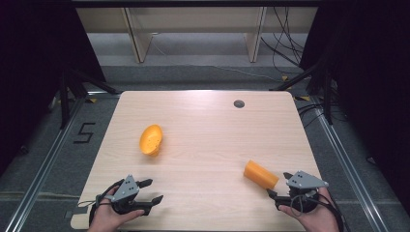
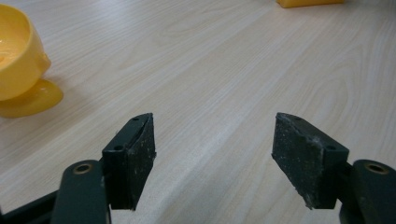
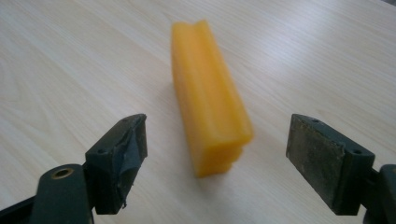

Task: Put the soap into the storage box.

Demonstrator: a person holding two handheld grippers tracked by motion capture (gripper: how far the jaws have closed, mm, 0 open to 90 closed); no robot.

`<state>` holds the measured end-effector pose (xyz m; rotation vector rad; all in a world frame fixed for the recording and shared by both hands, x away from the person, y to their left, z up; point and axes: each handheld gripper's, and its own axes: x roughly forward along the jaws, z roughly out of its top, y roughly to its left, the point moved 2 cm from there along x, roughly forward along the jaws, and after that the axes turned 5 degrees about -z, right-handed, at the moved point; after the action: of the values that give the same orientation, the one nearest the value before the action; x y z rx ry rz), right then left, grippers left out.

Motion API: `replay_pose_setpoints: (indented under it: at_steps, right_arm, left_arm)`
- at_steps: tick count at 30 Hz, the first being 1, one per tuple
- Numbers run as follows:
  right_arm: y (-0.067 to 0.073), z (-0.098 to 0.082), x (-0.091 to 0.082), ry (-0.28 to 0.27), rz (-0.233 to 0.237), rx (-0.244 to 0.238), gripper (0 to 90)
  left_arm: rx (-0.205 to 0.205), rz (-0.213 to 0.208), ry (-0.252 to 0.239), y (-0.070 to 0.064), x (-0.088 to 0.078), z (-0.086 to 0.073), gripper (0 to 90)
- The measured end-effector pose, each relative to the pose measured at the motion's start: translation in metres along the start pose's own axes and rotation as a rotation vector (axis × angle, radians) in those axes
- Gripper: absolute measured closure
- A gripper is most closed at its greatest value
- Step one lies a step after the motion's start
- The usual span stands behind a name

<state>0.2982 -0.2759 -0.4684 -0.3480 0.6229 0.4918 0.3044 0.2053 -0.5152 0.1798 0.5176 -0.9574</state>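
An orange bowl-like cup [image 1: 151, 139] lies tipped on the left half of the wooden table [image 1: 208, 121]. In the left gripper view the cup [image 2: 18, 60] is at the far left, resting on its foot and rim. My left gripper [image 1: 153, 190] sits near the front left edge, open with nothing between its pads [image 2: 215, 135]. An orange ribbed block [image 1: 261, 175] lies at the front right. My right gripper [image 1: 279, 184] stands open just behind its near end. In the right gripper view the block [image 3: 205, 93] runs away between the jaws [image 3: 217, 123], with neither pad touching it.
A small grey round grommet [image 1: 239, 103] is set into the table's far side. Wooden shelf legs [image 1: 138, 38] and black cables [image 1: 285, 53] stand beyond the table. A "5" mark [image 1: 84, 131] is on the floor at the left. The block's edge [image 2: 308, 2] shows at the top of the left gripper view.
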Motion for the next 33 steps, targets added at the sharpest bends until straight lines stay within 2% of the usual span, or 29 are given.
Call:
replay_pose_setpoints:
  at_steps: [1, 4, 5, 6, 8, 9, 10, 11, 12, 13, 14, 15, 16, 18, 19, 20, 21, 22, 23, 24, 26, 27, 28, 29, 30, 31, 32, 33]
  right_arm:
    - [-0.007, -0.001, 0.001, 0.002, -0.011, -0.013, 20.6]
    - [-0.010, -0.003, 0.002, 0.004, -0.011, -0.003, 21.4]
    - [-0.010, -0.003, 0.002, 0.014, -0.008, 0.002, 21.9]
    - [-0.011, -0.003, 0.003, 0.004, 0.001, -0.018, 24.4]
    - [-0.010, -0.002, 0.002, 0.009, 0.011, 0.000, 25.0]
    - [-0.010, -0.002, 0.002, 0.016, 0.018, -0.017, 26.2]
    - [-0.010, -0.002, 0.002, 0.016, 0.018, -0.017, 26.2]
    - [-0.009, -0.002, 0.002, 0.030, 0.038, -0.020, 26.9]
    - [-0.010, 0.000, 0.002, 0.023, 0.033, -0.048, 27.4]
    - [-0.007, 0.000, 0.002, 0.041, 0.046, -0.011, 27.5]
    - [-0.010, 0.002, 0.004, 0.027, 0.048, -0.050, 27.6]
    - [-0.011, 0.004, 0.005, 0.027, 0.062, -0.061, 27.5]
    - [-0.011, 0.005, 0.007, 0.031, 0.068, -0.076, 27.5]
    - [-0.010, 0.009, 0.010, 0.036, 0.086, -0.095, 26.8]
    - [-0.009, 0.010, 0.012, 0.043, 0.099, -0.103, 25.3]
    - [-0.009, 0.012, 0.013, 0.057, 0.106, -0.116, 25.0]
    - [-0.009, 0.012, 0.013, 0.057, 0.106, -0.116, 25.0]
    - [-0.009, 0.012, 0.015, 0.067, 0.103, -0.125, 24.9]
    - [-0.010, 0.013, 0.018, 0.071, 0.096, -0.132, 24.9]
    - [-0.012, 0.015, 0.021, 0.108, 0.101, -0.141, 25.2]
    - [-0.014, 0.018, 0.025, 0.128, 0.110, -0.156, 26.8]
    - [-0.014, 0.018, 0.025, 0.128, 0.110, -0.156, 26.8]
    - [-0.015, 0.019, 0.027, 0.142, 0.114, -0.164, 28.0]
    - [-0.018, 0.022, 0.032, 0.151, 0.126, -0.187, 31.7]
    - [-0.017, 0.023, 0.035, 0.152, 0.130, -0.182, 33.1]
    - [-0.018, 0.024, 0.036, 0.171, 0.140, -0.193, 34.1]
    - [-0.018, 0.026, 0.037, 0.194, 0.156, -0.200, 35.2]
    - [-0.017, 0.026, 0.040, 0.191, 0.155, -0.203, 35.9]
  left_arm:
    - [0.008, 0.002, 0.003, 0.001, -0.001, 0.000, 29.3]
    - [0.002, 0.004, 0.009, 0.003, -0.001, -0.001, 29.3]
    - [-0.021, 0.007, 0.005, 0.002, -0.001, -0.001, 29.3]
    - [-0.004, 0.002, 0.004, 0.003, -0.001, -0.001, 29.3]
    - [0.005, 0.004, 0.010, 0.004, -0.001, -0.001, 29.3]
    - [0.011, 0.008, 0.011, 0.004, -0.001, -0.001, 29.4]
    - [-0.018, 0.006, 0.007, 0.002, 0.000, -0.001, 29.4]
    - [-0.011, -0.001, -0.003, 0.001, -0.001, 0.000, 29.6]
    - [0.002, -0.011, -0.011, 0.002, -0.001, 0.001, 29.5]
    - [0.002, -0.011, -0.011, 0.002, -0.001, 0.001, 29.5]
    - [0.006, -0.010, -0.004, 0.002, -0.001, 0.001, 29.5]
    - [0.004, -0.011, 0.000, 0.001, -0.001, 0.000, 29.4]
    - [-0.022, -0.014, 0.004, 0.000, 0.000, -0.001, 29.3]
    - [0.009, -0.019, 0.001, 0.000, 0.001, 0.000, 29.4]
    - [0.008, -0.019, 0.008, -0.001, 0.001, 0.000, 29.3]
    - [-0.026, -0.027, -0.012, -0.004, 0.003, 0.000, 29.3]
    - [0.013, -0.026, 0.001, -0.002, 0.002, 0.001, 29.3]
    - [-0.014, -0.025, 0.003, -0.004, 0.003, 0.000, 29.2]
    - [-0.013, -0.020, 0.008, -0.004, 0.002, -0.001, 29.2]
    - [-0.012, -0.022, 0.011, -0.004, 0.002, -0.001, 29.2]
    - [0.004, -0.014, 0.024, -0.002, 0.001, -0.001, 29.2]
    - [0.009, -0.021, 0.001, -0.002, 0.002, 0.000, 29.2]
    - [-0.025, -0.021, -0.001, -0.004, 0.002, 0.000, 29.2]
    - [-0.022, -0.020, -0.011, -0.004, 0.003, 0.000, 29.3]
    - [0.007, -0.010, -0.010, -0.003, 0.001, 0.001, 29.4]
    - [-0.018, -0.017, -0.010, -0.003, 0.001, 0.001, 29.4]
    - [-0.018, -0.017, -0.010, -0.003, 0.001, 0.001, 29.4]
    - [-0.017, -0.015, -0.016, -0.004, 0.002, 0.001, 29.4]
